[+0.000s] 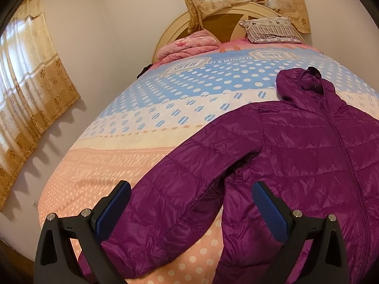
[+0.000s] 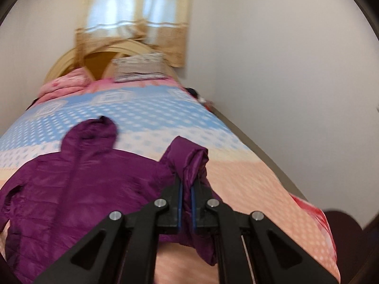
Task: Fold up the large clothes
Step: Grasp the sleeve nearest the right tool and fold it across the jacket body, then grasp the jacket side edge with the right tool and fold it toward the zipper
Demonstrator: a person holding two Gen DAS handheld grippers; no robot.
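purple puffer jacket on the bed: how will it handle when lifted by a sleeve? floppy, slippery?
Probably floppy: the sleeve droops over the shut right gripper rather than holding shape. Likely light for its bulk, since the purple puffer jacket is thin quilted padding. Possibly slippery: the shell looks glossy, so a pinch could slide. The left gripper stands open above the other sleeve.

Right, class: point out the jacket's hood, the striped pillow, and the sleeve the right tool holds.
hood [image 1: 305, 82]: left wrist view, on its crown.
striped pillow [image 1: 272, 32]: left wrist view, on its front face.
sleeve [image 2: 187, 161]: right wrist view, on the bunched fabric above the pads.
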